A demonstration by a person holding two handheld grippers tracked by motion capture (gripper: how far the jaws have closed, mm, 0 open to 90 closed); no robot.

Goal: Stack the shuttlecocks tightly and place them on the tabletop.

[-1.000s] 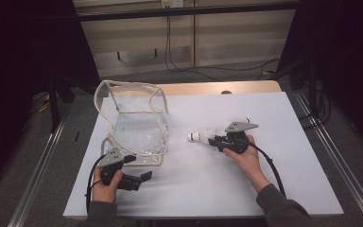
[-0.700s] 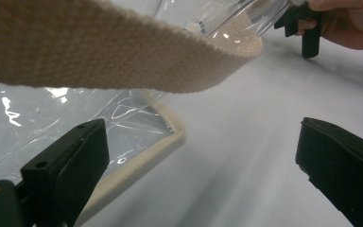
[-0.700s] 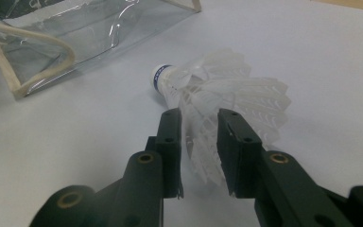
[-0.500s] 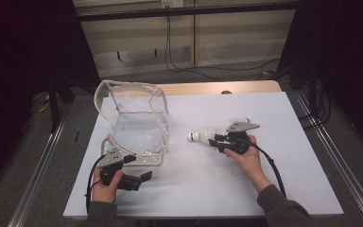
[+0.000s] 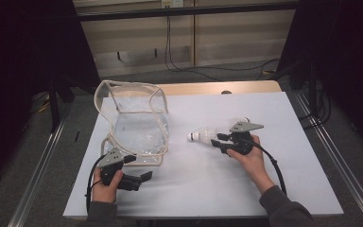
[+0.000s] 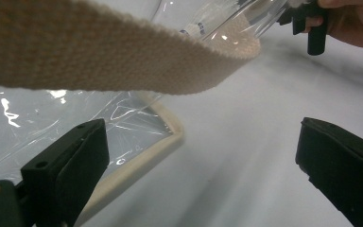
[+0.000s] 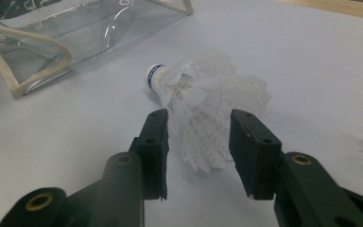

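White feathered shuttlecock [image 7: 196,101] lies on side on white table cover [image 5: 208,189], right of clear plastic bag with beige webbing trim [image 5: 139,127], apart from it. Right gripper [image 7: 196,151] straddles feather skirt, jaws on both sides; whether they already press feathers, cannot tell. Cork end points to bag, so probably carrying there comes next. Left gripper [image 5: 142,178] spread wide, holds nothing, near bag's front corner under beige strap [image 6: 123,56], likely ready to hold bag open.
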